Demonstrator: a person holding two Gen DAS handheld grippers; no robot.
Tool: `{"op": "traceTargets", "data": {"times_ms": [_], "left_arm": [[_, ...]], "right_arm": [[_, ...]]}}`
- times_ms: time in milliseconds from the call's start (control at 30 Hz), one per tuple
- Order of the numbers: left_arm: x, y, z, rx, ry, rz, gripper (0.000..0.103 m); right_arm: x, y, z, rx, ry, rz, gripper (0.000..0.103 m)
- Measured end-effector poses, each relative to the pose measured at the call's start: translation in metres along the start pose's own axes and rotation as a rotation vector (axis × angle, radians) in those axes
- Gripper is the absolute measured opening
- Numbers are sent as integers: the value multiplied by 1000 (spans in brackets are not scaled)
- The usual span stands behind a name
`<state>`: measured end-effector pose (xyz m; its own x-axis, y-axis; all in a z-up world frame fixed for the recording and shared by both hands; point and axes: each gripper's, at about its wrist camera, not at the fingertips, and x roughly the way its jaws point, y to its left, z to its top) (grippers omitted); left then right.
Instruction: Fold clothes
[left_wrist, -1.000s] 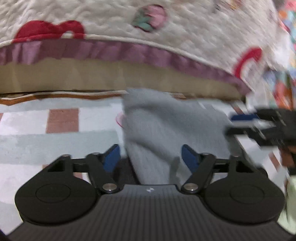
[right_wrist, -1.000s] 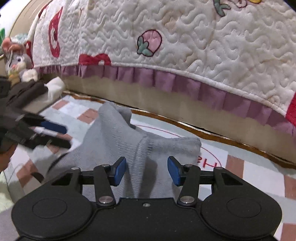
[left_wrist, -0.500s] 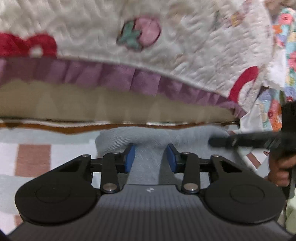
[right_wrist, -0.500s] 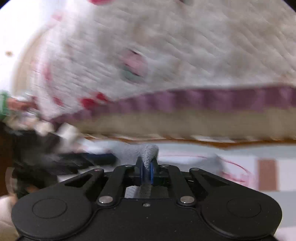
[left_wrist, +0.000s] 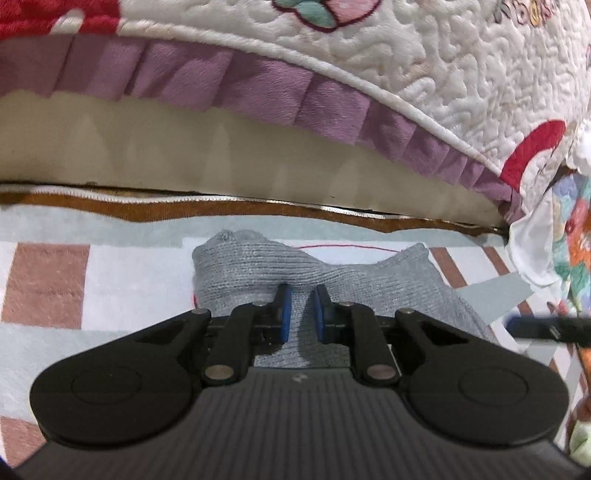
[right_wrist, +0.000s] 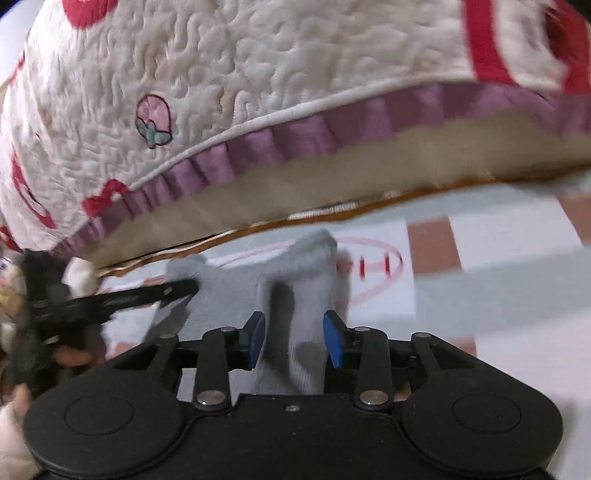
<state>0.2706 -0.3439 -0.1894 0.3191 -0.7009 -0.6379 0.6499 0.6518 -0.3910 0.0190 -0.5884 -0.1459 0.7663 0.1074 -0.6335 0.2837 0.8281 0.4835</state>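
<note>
A grey knit garment (left_wrist: 258, 266) lies bunched on the checked rug (left_wrist: 92, 295) in front of the bed. My left gripper (left_wrist: 302, 308) is over its near edge. Its jaws are closing, nearly together, and a ridge of the grey knit is pinched between the blue pads. In the right wrist view the same garment (right_wrist: 306, 280) stands up in a fold between the pads of my right gripper (right_wrist: 295, 339). Those jaws are opening and stand apart from the fold. The left gripper (right_wrist: 184, 291) shows at the left, on the garment's other end. The right gripper's finger (left_wrist: 546, 328) shows at the left view's right edge.
A white quilted bedspread (left_wrist: 406, 74) with a purple frill (left_wrist: 258, 85) overhangs the rug just behind the garment. Floral cloth (left_wrist: 576, 236) hangs at the right. A plush toy (right_wrist: 7, 280) and a person's hand (right_wrist: 11, 424) are at the far left.
Both grippers moved toward the bed and lower. The left jaws narrowed from wide onto the grey knit. The right jaws shut on a fold, then spread apart again, with the wrist rolled.
</note>
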Motion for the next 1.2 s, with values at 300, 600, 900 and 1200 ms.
{"op": "traceTargets", "data": {"times_ms": [300, 600, 900, 1200], "left_arm": [[0, -3, -2, -16, 2, 11, 14], [-48, -9, -15, -47, -33, 58, 46], [-91, -23, -48, 4, 90, 68, 54], [-119, 3, -120, -163, 360, -73, 58]], "right_arm": [[0, 42, -36, -202, 67, -31, 16], [28, 58, -42, -257, 114, -100, 17], [11, 71, -58, -255, 75, -102, 45], [1, 99, -58, -314, 96, -125, 56]]}}
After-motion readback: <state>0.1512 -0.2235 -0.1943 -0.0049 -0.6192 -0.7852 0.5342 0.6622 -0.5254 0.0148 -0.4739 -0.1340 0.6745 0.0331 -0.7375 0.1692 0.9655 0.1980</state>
